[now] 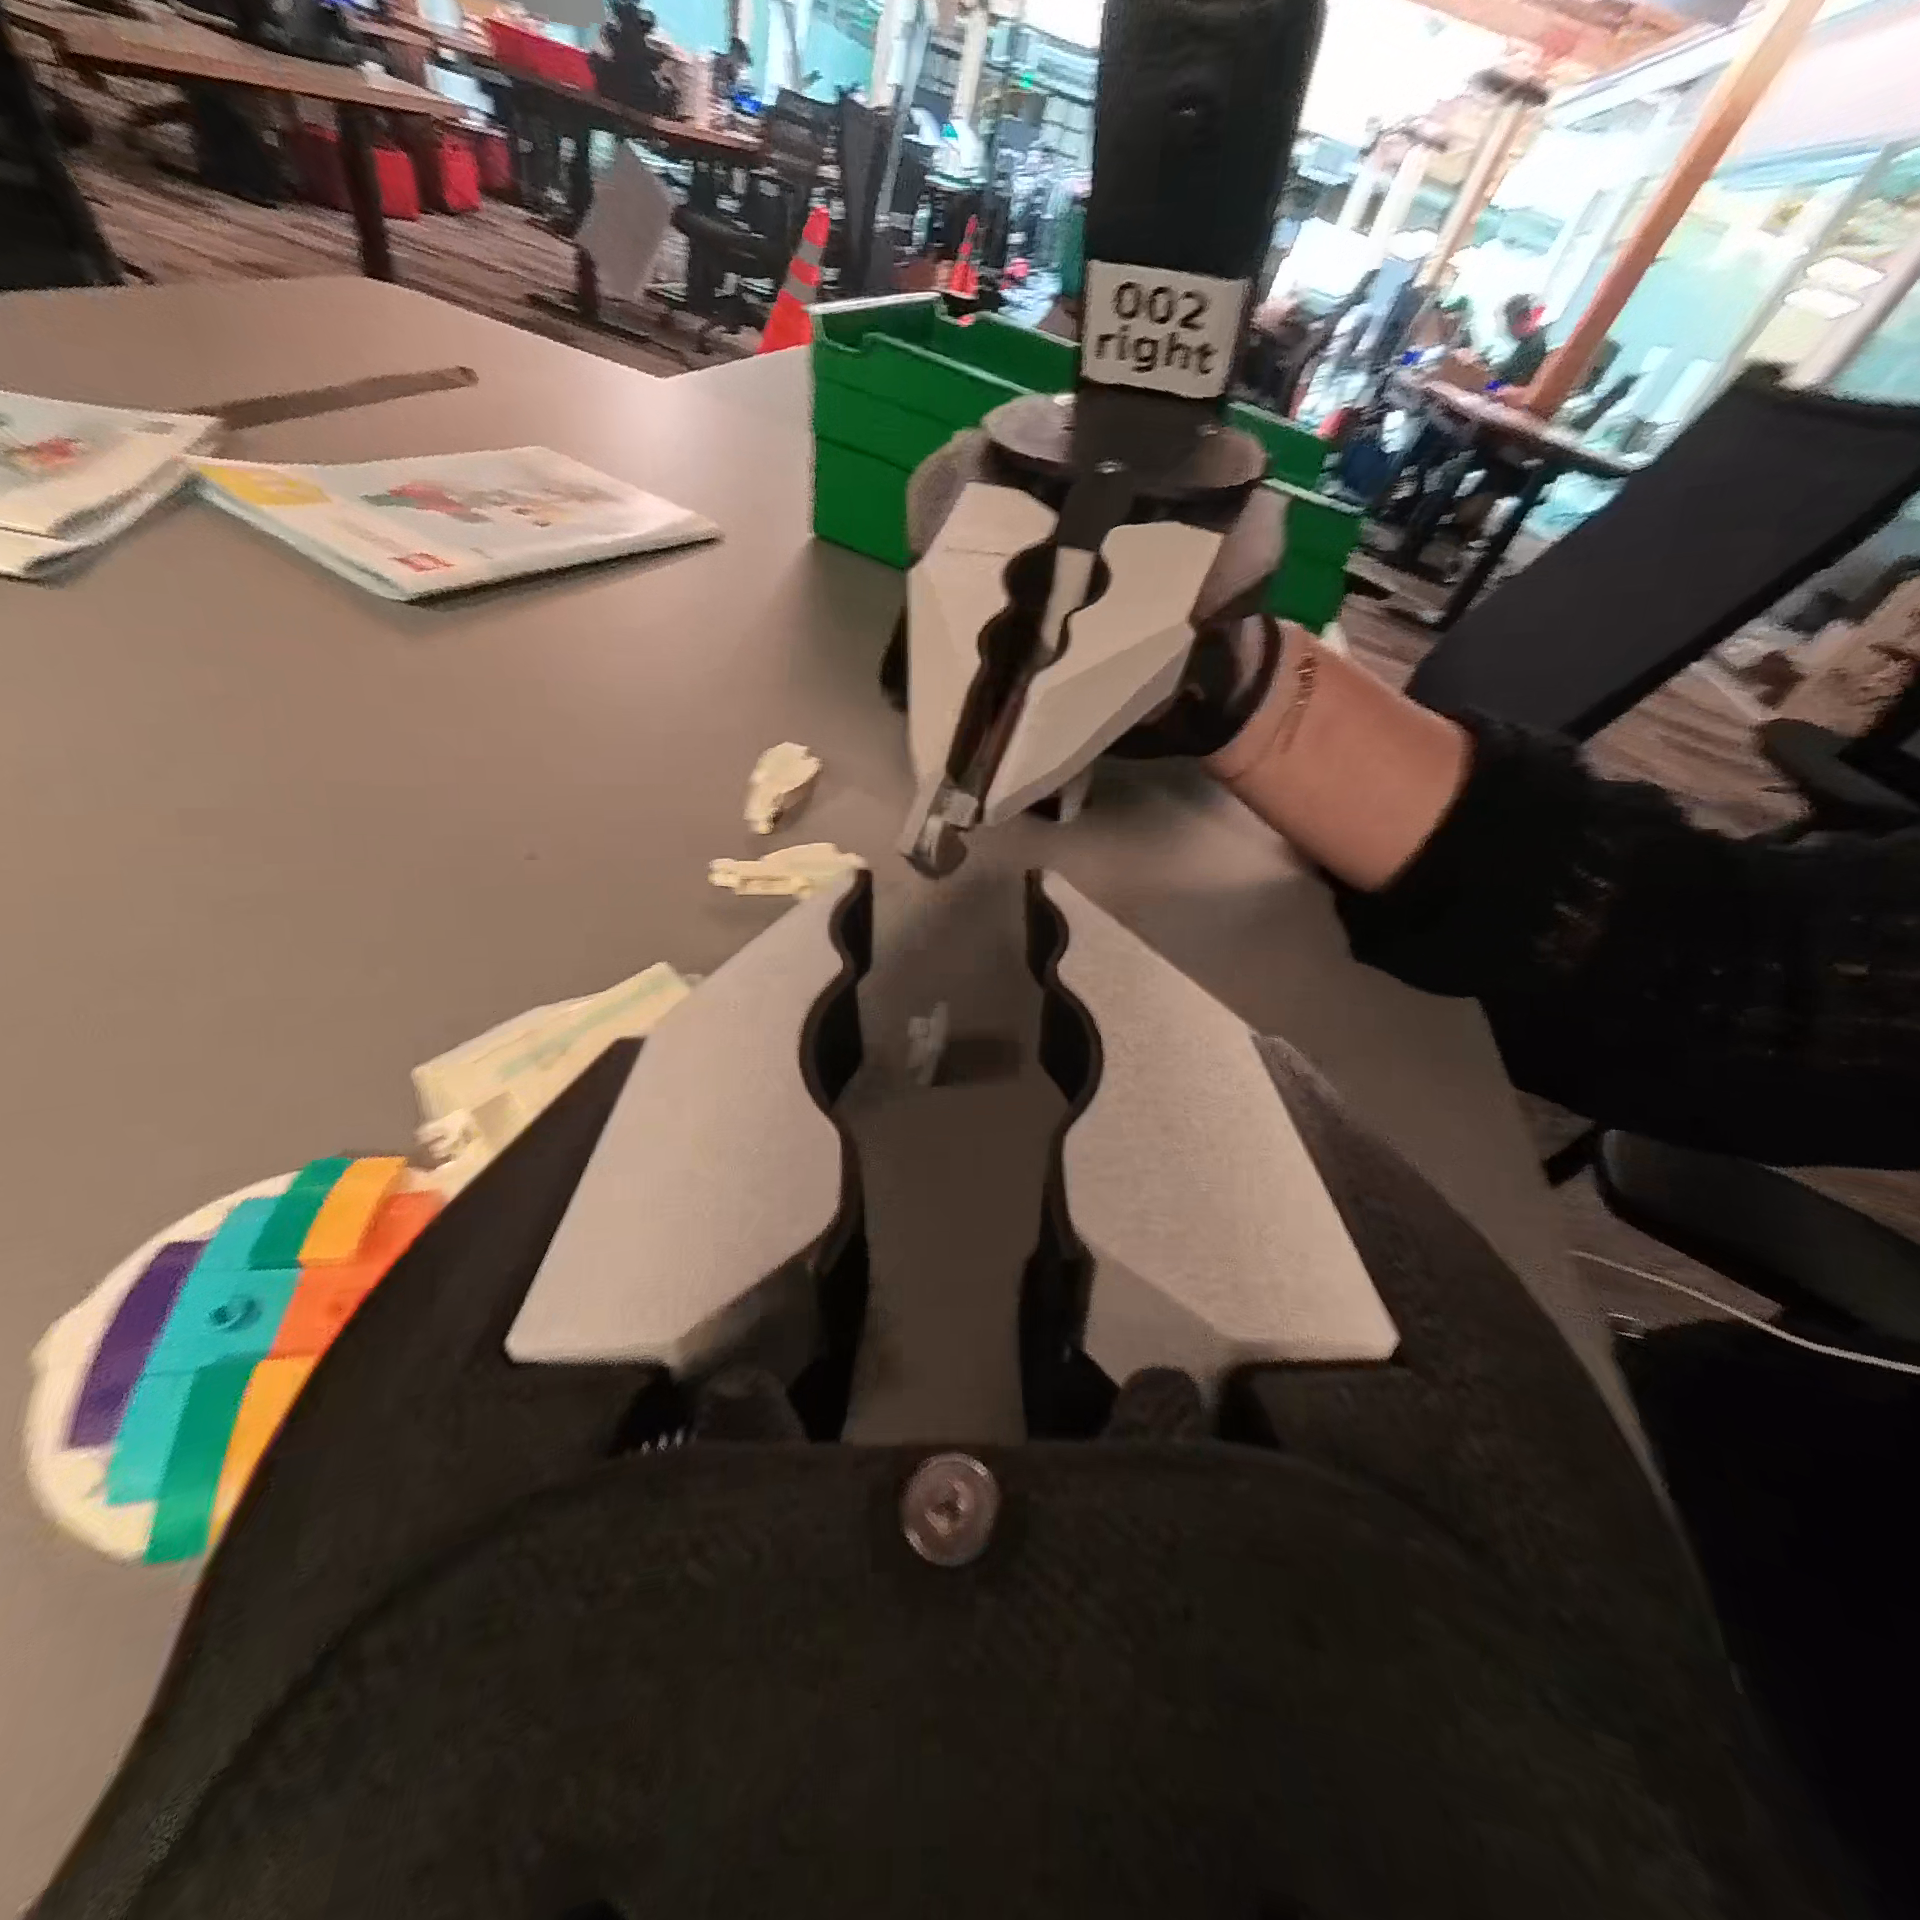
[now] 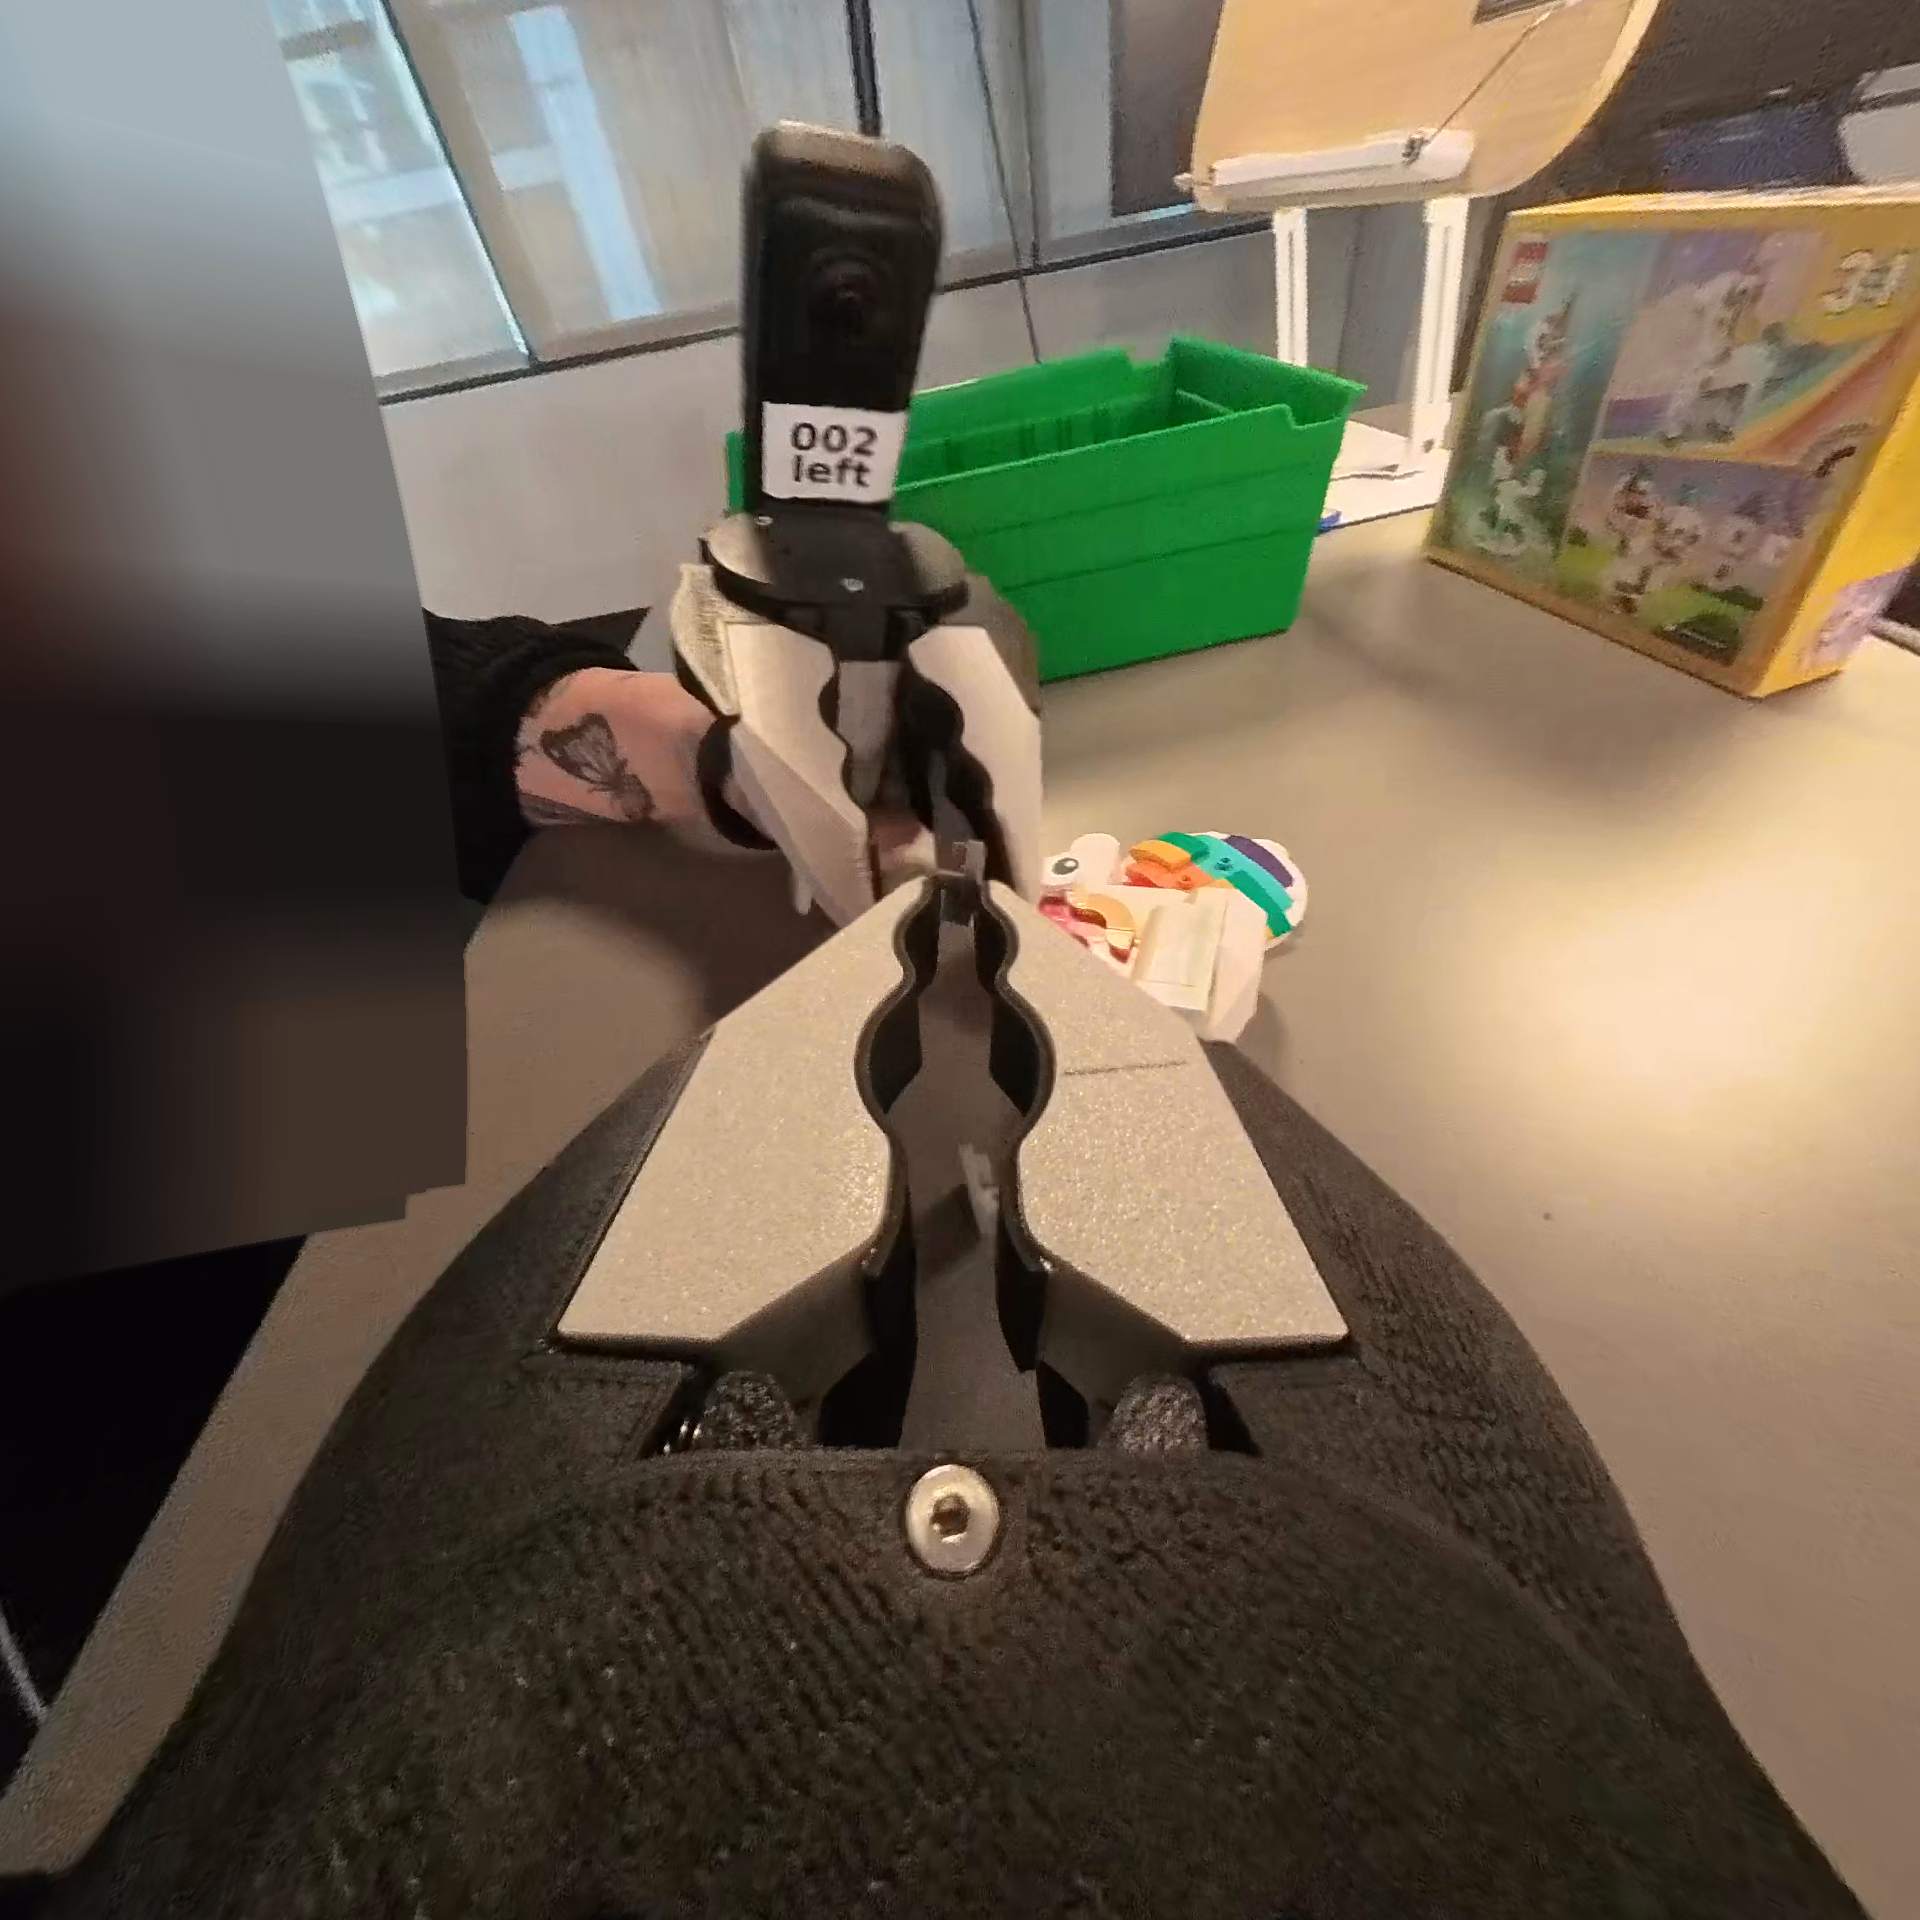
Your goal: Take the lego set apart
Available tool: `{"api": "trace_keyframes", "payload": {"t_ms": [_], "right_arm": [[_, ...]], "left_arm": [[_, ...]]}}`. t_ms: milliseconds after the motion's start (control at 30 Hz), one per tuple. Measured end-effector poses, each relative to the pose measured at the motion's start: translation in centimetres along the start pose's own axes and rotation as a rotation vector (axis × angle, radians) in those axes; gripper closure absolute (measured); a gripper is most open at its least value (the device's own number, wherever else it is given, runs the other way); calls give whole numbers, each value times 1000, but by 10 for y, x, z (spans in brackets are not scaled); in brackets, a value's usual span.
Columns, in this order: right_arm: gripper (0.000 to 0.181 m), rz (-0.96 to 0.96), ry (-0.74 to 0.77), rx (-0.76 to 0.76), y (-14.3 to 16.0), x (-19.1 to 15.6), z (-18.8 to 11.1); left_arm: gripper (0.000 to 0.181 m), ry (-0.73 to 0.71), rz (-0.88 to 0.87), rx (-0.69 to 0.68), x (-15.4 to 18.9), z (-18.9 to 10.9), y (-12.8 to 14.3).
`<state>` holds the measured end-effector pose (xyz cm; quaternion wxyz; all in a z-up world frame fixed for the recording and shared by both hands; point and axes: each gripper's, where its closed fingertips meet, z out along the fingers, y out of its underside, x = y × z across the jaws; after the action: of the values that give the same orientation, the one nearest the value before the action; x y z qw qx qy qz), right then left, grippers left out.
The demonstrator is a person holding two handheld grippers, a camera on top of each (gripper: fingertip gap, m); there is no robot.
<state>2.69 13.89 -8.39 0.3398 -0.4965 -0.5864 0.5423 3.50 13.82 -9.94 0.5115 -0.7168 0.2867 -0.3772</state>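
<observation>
The lego set [image 1: 229, 1351] is a white model with a rainbow-coloured part, lying on the grey table left of my left gripper; it also shows in the right wrist view [image 2: 1174, 904]. My left gripper [image 1: 951, 894] is open and empty. My right gripper [image 2: 958, 891] is shut on a small grey lego piece [image 2: 961, 888], held just above the table. The two grippers point at each other, tips almost meeting. In the left wrist view the right gripper [image 1: 940, 847] holds the piece just beyond my left fingertips.
Loose white pieces [image 1: 784, 784] lie on the table, and a small white piece [image 1: 925, 1039] lies between my left fingers. A green bin [image 2: 1122, 540] stands behind, the lego box [image 2: 1683, 447] at the right, and booklets [image 1: 457, 520] at the far left. My left and right fingertips are right by each other.
</observation>
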Motion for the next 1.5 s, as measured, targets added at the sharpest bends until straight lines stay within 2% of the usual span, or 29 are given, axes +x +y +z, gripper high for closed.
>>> {"api": "trace_keyframes", "payload": {"t_ms": [100, 200, 333, 467, 667, 867, 933, 967, 1033, 1100, 1167, 1333, 1500], "right_arm": [[181, 4, 47, -18, 4, 9, -2], [181, 1, 37, -49, 9, 7, 1], [181, -47, 35, -129, 22, 4, 8], [181, -65, -1, -168, 28, -2, 11], [181, -51, -57, -202, 34, -12, 14], [181, -70, -54, -213, 35, -12, 15], [180, -98, 41, -169, 26, 1, 15], [174, -117, 119, -128, 17, 11, 15], [147, -208, 255, -93, 1, 24, 14], [142, -421, 373, -141, -4, 27, 15], [145, -643, 475, -232, -4, 27, 21], [154, -977, 629, -398, -2, 28, 39], [159, -985, 676, -474, 6, 36, 42]], "left_arm": [[141, -130, 87, -4, -17, -4, -1], [140, -153, 162, 10, -16, -7, -5], [150, -119, 199, 16, -9, -7, -6], [159, -59, 273, -72, -3, -8, 7], [169, 82, 185, -166, 6, -9, 24], [179, 123, 133, -201, 8, -10, 30], [179, 75, 56, -151, -2, -10, 21], [179, 55, 9, -108, -8, -11, 14], [179, 25, -125, 20, -19, -18, -5], [180, 24, -280, 126, -29, -27, -18], [180, 46, -373, 173, -31, -32, -25], [180, 4, -413, 97, -35, -27, -12], [180, 17, -483, 95, -36, -24, -8]]}}
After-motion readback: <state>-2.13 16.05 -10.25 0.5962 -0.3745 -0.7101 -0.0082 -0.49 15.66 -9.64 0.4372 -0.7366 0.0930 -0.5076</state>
